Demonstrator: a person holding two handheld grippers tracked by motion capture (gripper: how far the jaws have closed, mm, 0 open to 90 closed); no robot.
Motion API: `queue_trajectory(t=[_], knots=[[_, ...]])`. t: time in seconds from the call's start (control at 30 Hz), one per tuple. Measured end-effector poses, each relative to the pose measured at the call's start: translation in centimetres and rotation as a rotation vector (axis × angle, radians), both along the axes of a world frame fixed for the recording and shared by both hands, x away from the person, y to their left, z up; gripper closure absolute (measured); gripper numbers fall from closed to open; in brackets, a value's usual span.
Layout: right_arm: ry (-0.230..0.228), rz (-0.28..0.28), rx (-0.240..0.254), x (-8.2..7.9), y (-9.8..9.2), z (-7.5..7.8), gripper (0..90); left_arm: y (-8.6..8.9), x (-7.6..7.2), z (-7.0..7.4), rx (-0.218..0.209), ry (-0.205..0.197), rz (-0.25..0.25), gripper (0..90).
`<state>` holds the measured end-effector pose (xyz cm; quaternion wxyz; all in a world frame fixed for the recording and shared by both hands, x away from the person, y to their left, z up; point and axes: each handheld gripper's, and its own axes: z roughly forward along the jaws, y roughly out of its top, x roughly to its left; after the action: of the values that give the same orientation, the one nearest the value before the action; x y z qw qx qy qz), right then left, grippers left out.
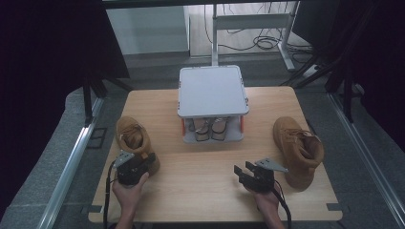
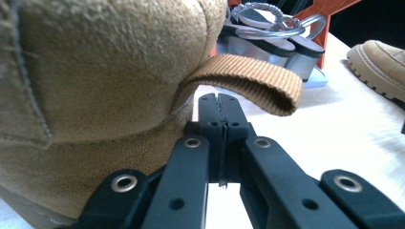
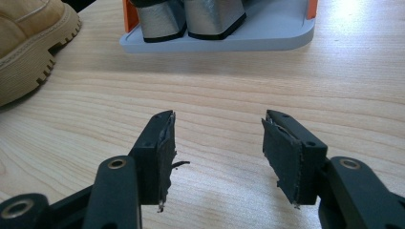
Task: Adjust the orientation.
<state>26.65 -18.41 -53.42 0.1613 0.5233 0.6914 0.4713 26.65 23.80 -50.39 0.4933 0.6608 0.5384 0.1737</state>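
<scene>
Tan suede boot (image 1: 135, 141) stands at the tabletop's (image 1: 205, 162) left edge, its heel pull loop (image 2: 248, 82) just above the left gripper (image 1: 143, 164), whose fingers are closed on nothing. The right gripper (image 1: 243, 174) rests with fingers apart and empty. Risk: closed fingers may nudge the boot instead of catching the loop.
</scene>
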Motion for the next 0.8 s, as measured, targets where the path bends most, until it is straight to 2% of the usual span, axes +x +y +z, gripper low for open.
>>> queue_trajectory(t=[0.17,0.43,0.8], knots=[[0.004,-0.002,0.001,0.0,0.0,-0.1,45.0,1.0,-0.6,0.3,-0.008,0.03,-0.013,90.0],[-0.003,-0.008,0.008,0.0,-0.3,0.1,45.0,3.0,-2.2,0.3,-0.016,0.035,0.003,90.0],[-0.001,0.002,0.004,0.0,0.0,0.1,45.0,5.7,-3.3,0.5,-0.034,0.062,-0.015,90.0]])
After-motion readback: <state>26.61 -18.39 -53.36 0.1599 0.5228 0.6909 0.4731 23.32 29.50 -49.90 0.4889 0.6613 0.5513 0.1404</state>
